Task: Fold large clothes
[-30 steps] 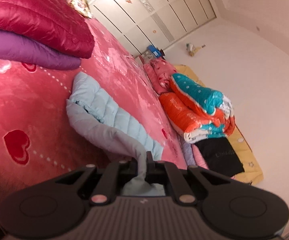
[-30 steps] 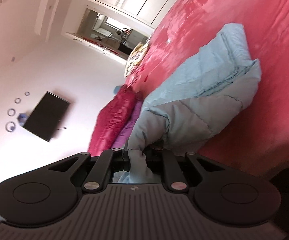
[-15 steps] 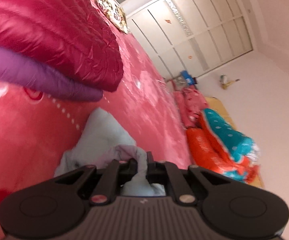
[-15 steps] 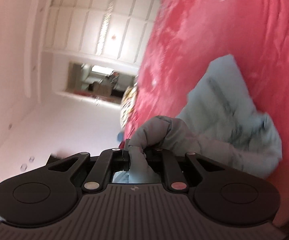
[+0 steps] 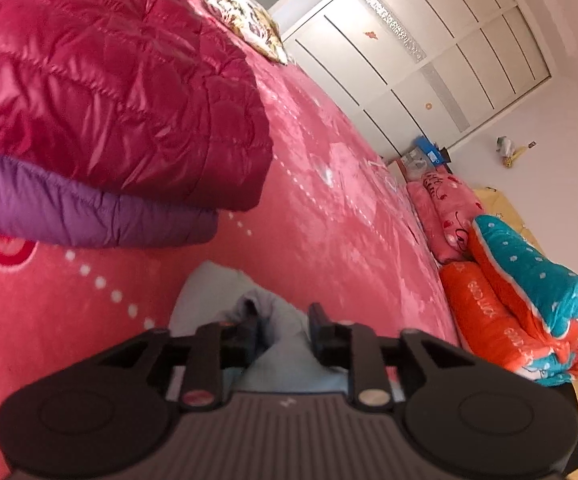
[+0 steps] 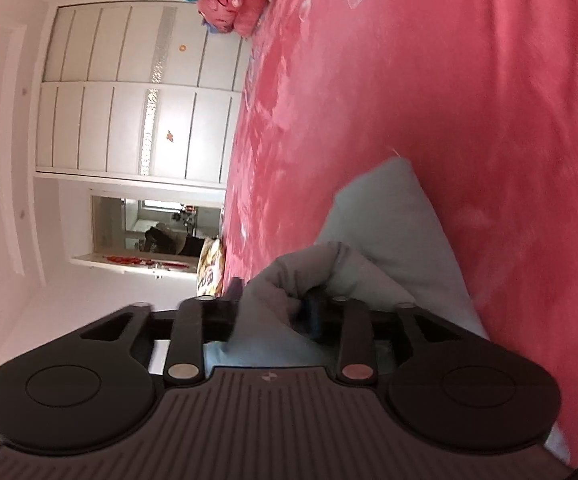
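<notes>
The light blue jacket (image 5: pixel 209 292) lies bunched on the pink bed (image 5: pixel 329 208), just in front of both claws. The fold over seems done, and the release is in progress: the left claw (image 5: pixel 279 334) and the right claw (image 6: pixel 275 312) have just been opening, with cloth between the spread jaws but no longer pinched. Smoothing, and maybe 1 more fold, I judge is left. A red jacket (image 5: pixel 109 80) on a purple one (image 5: pixel 89 216) lies near on the left; to the right the bed is free up to its edge.
</notes>
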Demonstrator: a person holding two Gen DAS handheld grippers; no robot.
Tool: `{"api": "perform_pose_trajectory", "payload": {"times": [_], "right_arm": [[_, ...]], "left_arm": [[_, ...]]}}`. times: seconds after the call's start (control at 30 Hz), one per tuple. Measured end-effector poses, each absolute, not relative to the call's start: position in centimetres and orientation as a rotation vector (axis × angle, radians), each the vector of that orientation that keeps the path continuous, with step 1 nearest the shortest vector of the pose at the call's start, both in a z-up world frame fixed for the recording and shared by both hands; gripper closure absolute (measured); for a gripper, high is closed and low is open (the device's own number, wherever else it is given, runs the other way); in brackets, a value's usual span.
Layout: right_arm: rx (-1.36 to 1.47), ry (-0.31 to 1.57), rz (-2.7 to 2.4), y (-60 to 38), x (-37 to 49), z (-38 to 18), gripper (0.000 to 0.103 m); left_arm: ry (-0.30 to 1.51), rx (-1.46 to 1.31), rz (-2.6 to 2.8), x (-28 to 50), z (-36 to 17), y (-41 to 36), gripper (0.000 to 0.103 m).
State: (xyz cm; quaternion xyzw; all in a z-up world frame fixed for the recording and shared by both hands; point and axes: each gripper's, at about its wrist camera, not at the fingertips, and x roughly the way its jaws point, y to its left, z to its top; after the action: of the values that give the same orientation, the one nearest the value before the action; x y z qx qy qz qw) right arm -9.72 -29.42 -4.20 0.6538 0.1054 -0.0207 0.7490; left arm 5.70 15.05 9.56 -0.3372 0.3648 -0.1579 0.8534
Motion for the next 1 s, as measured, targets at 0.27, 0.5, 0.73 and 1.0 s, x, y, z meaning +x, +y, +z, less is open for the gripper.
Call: {"api": "perform_pose_trajectory", "payload": {"times": [0.27, 0.5, 0.73, 1.0], "right_arm": [[1.291, 0.147, -0.084, -29.6, -11.7, -3.0, 0.007], [1.098, 0.054, -0.130, -29.8, -12.0, -0.6, 0.000], [0.754, 0.212, -0.035, -25.0, -8.6, 2.2, 0.001], [0.431, 0.426, 0.003, -19.1, -3.7, 1.9, 0.002]], "left_arm": [[0.616, -0.601, -0.343, 5.2, 12.4, 15.2, 0.034], [0.593, -0.317, -0.407, 2.3, 12.7, 12.2, 0.034], [0.596, -0.061, -0.489, 0.8, 10.8, 6.2, 0.034], [0.608, 0.084, -0.454, 3.0, 8.5, 2.2, 0.034]]}}
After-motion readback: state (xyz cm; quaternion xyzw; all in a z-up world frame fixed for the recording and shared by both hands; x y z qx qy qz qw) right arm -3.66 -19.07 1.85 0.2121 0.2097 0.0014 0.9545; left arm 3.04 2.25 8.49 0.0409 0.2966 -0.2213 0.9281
